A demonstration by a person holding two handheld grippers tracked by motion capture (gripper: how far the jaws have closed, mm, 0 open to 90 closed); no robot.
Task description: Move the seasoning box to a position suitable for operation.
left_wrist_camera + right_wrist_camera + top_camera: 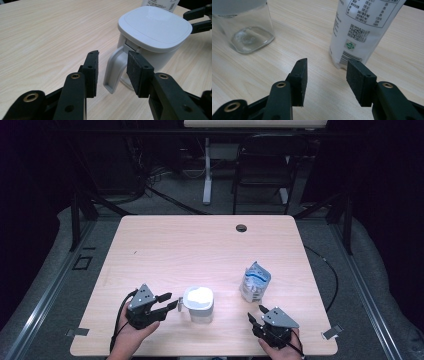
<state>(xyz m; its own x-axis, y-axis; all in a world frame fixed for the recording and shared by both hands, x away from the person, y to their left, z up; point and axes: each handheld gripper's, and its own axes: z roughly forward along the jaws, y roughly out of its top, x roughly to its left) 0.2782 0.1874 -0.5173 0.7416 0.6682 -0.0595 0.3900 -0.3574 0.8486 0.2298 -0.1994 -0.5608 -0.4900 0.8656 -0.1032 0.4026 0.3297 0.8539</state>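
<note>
Gaping wide, the left gripper (pixel 112 68) has its jaws on either side of the grey handle (pixel 115 70) of the white-lidded jug (pixel 152 32), near the table's (pixel 200 240) front edge, with no pad clearly touching it. Beside it to the right, the right gripper (pixel 327 80) is likewise spread apart and holds nothing, aimed at the base of the upright white pouch (pixel 359 32) just ahead.

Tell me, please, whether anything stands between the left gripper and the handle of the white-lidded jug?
Nothing visible does. The left gripper is open, its jaws either side of the handle of the jug, with bare table around them. The pouch and the right gripper sit off on the jug's far side.
</note>
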